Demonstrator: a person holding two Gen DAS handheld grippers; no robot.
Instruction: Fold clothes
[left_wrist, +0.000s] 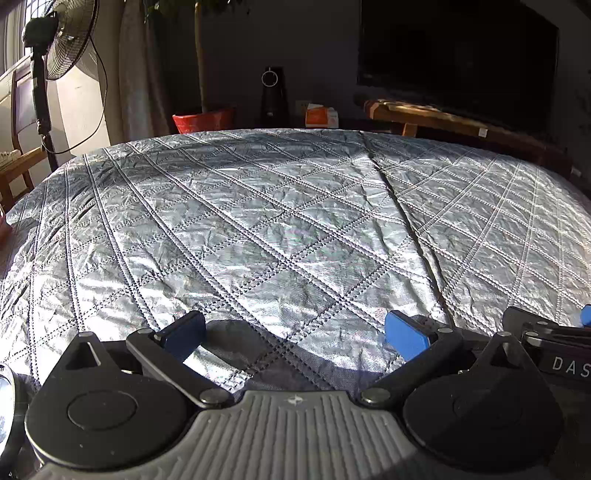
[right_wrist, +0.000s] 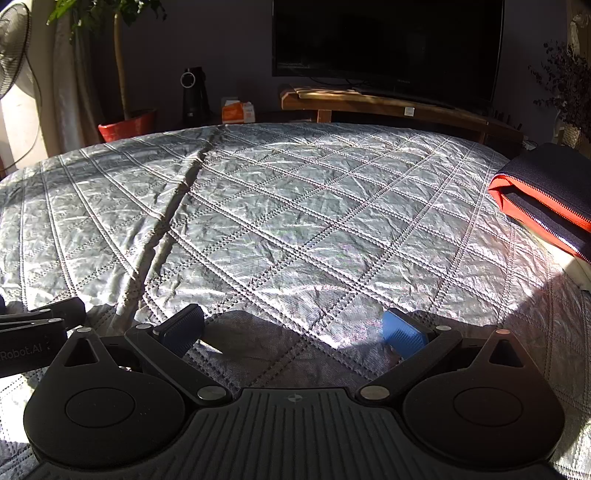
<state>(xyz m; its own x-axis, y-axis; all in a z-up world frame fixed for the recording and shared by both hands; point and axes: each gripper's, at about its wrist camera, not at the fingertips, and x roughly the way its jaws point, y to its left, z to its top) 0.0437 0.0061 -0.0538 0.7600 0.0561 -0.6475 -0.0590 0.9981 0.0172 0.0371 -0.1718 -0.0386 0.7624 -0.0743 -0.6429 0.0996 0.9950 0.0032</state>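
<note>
A folded dark navy garment with an orange-red lining and zipper edge (right_wrist: 546, 199) lies at the far right side of the bed, seen only from the right wrist camera, well apart from both claws and ahead and to the right of the right claw (right_wrist: 295, 332). That claw hangs low over the silver-grey quilted bedspread with diamond stitching (right_wrist: 295, 221), its two blue-padded fingers (right_wrist: 402, 334) spread wide and released, nothing between them. The left claw (left_wrist: 295, 334) is likewise spread wide and empty, level with and just beside the right one; each camera catches the other's black body at its frame edge. Both point forward across the bed toward the far wall, and their shadows fall on the cover just beneath them. A long raised crease (right_wrist: 166, 229) runs through the bedspread ahead of the gap between the two claws. Beyond the bed stand a dark flat television (right_wrist: 388, 44) on a wooden stand (right_wrist: 369, 101), an orange tissue box (right_wrist: 238, 110), a red plant pot (right_wrist: 127, 125) and a black pedestal fan (left_wrist: 55, 40).
</note>
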